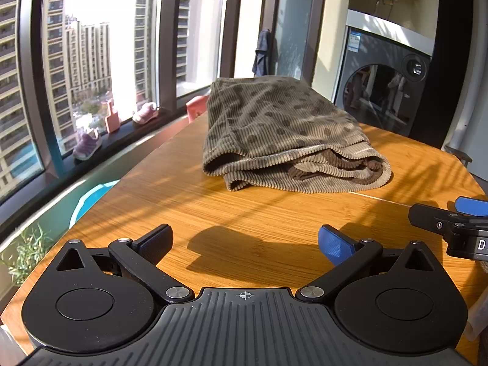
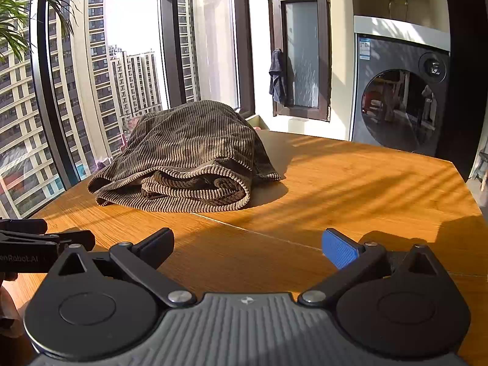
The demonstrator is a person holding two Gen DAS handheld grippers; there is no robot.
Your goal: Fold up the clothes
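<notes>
Both hand-held grippers, left (image 1: 245, 244) and right (image 2: 248, 248), hover level, spread, near folded corduroy garment (image 1: 283, 131).

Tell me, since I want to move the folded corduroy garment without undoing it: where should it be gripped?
Probably the rounded folded edge of the corduroy garment nearest the left gripper, approached low along the wooden table. The layers join there; the open end shows loose layers that would likely separate.

In the right wrist view, "enRobot.AI" stands in white on the left tool (image 2: 45, 231) at nine o'clock. In the left wrist view, a white "D" shows on the right tool (image 1: 457, 210) at three o'clock.
</notes>
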